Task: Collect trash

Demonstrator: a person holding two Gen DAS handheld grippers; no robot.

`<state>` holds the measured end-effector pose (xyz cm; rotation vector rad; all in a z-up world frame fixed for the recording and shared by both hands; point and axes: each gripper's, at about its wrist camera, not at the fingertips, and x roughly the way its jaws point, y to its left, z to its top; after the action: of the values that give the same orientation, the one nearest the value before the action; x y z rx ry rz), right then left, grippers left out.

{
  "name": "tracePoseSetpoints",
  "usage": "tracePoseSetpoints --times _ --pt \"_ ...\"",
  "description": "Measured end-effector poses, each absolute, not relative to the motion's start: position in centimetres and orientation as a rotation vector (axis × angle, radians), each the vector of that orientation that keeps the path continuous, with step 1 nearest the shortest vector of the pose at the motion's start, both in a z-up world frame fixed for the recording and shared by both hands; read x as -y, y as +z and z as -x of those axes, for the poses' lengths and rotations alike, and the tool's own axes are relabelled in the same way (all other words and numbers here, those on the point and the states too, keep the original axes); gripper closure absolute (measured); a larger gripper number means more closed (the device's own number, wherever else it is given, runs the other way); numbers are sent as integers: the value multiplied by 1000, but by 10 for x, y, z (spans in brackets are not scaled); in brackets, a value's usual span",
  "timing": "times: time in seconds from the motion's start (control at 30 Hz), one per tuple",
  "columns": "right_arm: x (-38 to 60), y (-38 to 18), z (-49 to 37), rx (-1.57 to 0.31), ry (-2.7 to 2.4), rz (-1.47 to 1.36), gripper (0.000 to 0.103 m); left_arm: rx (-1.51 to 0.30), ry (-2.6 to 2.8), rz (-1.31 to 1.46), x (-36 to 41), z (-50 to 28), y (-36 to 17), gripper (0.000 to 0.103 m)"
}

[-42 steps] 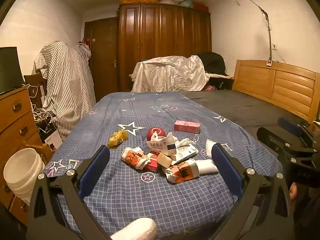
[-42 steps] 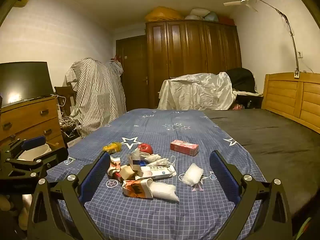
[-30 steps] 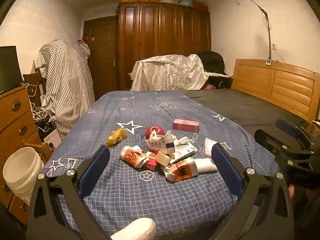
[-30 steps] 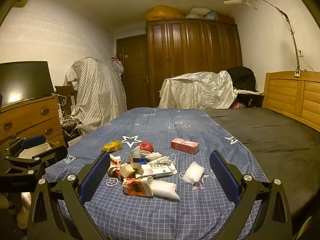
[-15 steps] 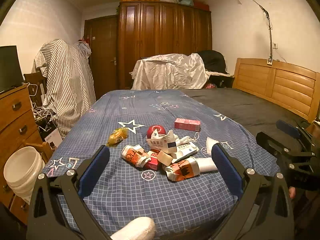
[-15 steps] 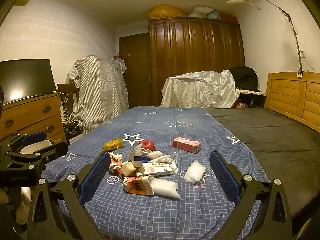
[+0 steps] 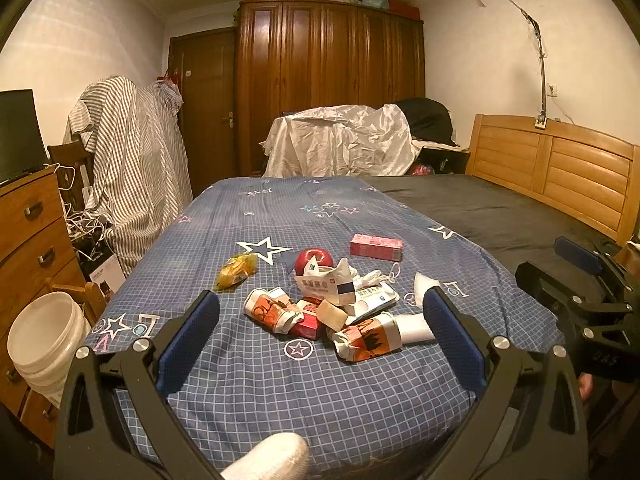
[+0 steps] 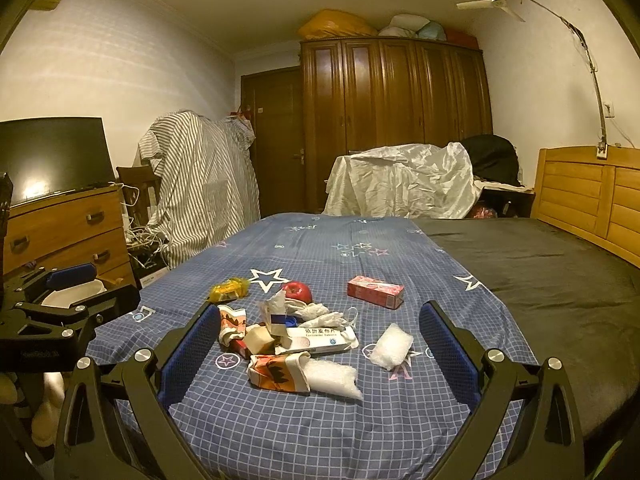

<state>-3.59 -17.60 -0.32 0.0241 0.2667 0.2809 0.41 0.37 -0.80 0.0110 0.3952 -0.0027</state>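
Observation:
A pile of trash lies on the blue star-patterned sheet (image 7: 248,384): crushed orange cartons (image 7: 366,340), a wipes packet (image 7: 372,298), white plastic wads (image 8: 391,346) and torn paper. Around it lie a red apple (image 7: 314,258), a pink box (image 7: 376,246) and a yellow wrapper (image 7: 236,270). My left gripper (image 7: 320,336) hovers open in front of the pile, apart from it and holding nothing. My right gripper (image 8: 320,354) is likewise open and empty, with the orange carton (image 8: 278,372) lying between its fingers in the view but farther off.
A stack of white buckets (image 7: 44,336) stands on the floor at the bed's left, by a wooden dresser (image 7: 28,232). The bed's right half is bare black (image 8: 540,280), with a wooden headboard (image 7: 560,172). A wardrobe (image 7: 328,80) and covered furniture stand behind.
Both cameras have swayed only slightly. The trash lies where it was, and both grippers stay open and empty.

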Motion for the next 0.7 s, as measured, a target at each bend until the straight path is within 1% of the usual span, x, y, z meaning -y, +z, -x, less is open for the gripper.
tracePoseSetpoints --times 0.7 --pt "170 -4 33 -270 287 -21 4 -414 -2 -3 -11 -6 -9 5"
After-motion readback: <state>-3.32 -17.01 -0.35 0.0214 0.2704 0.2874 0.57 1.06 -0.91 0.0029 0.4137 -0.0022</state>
